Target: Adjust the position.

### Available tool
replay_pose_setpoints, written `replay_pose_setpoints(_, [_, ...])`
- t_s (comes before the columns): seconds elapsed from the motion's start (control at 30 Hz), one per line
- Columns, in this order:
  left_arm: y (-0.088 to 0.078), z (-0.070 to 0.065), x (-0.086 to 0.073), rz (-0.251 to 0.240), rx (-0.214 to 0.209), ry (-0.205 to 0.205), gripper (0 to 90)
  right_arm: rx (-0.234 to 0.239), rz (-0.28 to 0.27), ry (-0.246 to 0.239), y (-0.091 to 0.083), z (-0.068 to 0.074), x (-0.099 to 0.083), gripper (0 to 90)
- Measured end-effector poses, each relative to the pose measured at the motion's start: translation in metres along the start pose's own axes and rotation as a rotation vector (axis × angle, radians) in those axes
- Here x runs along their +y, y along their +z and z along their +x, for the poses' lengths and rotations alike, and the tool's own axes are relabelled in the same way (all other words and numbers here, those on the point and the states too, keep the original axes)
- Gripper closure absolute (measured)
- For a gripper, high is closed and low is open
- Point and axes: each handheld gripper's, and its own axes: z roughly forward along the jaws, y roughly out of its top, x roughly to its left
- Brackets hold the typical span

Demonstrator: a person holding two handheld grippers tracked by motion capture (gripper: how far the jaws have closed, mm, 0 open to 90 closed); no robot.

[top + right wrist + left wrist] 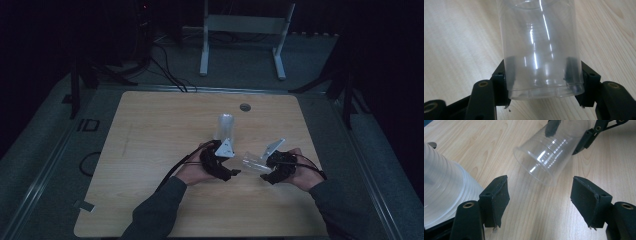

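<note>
- The right gripper [540,82] pinched a clear, ribbed plastic cup [539,47] near its base, both jaws pressed against its sides.
- That cup [252,163] lay tilted over the pale wooden table [150,135], its mouth towards the left gripper [234,171], between the two hands at the near middle of the table.
- The left gripper [539,202] had its jaws spread, with nothing between them; the cup's rim [534,171] hung just beyond.
- A stack of clear plastic cups [224,127] stood just behind the left hand [192,172].
</note>
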Motion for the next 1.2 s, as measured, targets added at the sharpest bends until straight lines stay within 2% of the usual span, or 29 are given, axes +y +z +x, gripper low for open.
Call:
replay_pose_setpoints(0.1, [0.0, -0.001, 0.002, -0.01, -0.002, -0.015, 30.4, -0.012, -0.004, 0.03, 0.001, -0.002, -0.003, 41.4])
replay_pose_setpoints(0.2, [-0.002, 0.0, 0.005, -0.032, -0.014, -0.043, 29.9, -0.054, -0.016, 0.093, 0.005, -0.006, -0.007, 41.4])
replay_pose_setpoints(0.3, [-0.001, 0.0, 0.006, -0.042, -0.005, -0.066, 29.5, -0.075, -0.031, 0.147, 0.007, -0.007, -0.01, 41.5])
replay_pose_setpoints(0.33, [-0.001, 0.0, 0.006, -0.042, -0.005, -0.066, 29.6, -0.075, -0.031, 0.147, 0.007, -0.007, -0.01, 41.5])
replay_pose_setpoints(0.43, [0.005, -0.001, 0.004, -0.043, 0.016, -0.097, 29.6, -0.101, -0.057, 0.218, 0.008, -0.007, -0.014, 41.5])
replay_pose_setpoints(0.47, [0.008, -0.001, 0.003, -0.038, 0.023, -0.105, 29.6, -0.101, -0.057, 0.218, 0.008, -0.007, -0.014, 41.5])
replay_pose_setpoints(0.57, [0.015, -0.001, -0.001, -0.02, 0.032, -0.126, 29.7, -0.134, -0.074, 0.272, 0.008, -0.006, -0.016, 41.4])
replay_pose_setpoints(0.67, [0.018, -0.001, -0.003, -0.023, 0.051, -0.151, 29.9, -0.152, -0.084, 0.302, 0.008, -0.006, -0.018, 41.5])
replay_pose_setpoints(0.7, [0.019, -0.001, -0.004, -0.028, 0.06, -0.159, 30.7, -0.169, -0.094, 0.328, 0.009, -0.005, -0.019, 41.5])
replay_pose_setpoints(0.87, [0.023, -0.001, -0.007, -0.047, 0.086, -0.197, 30.9, -0.201, -0.099, 0.367, 0.011, -0.003, -0.022, 41.5])
replay_pose_setpoints(1.07, [0.022, -0.001, -0.006, -0.054, 0.106, -0.209, 31.1, -0.214, -0.132, 0.438, 0.012, -0.004, -0.025, 41.5])
replay_pose_setpoints(1.2, [0.022, 0.0, -0.002, -0.072, 0.107, -0.245, 31.1, -0.217, -0.152, 0.456, 0.013, -0.005, -0.026, 41.5])
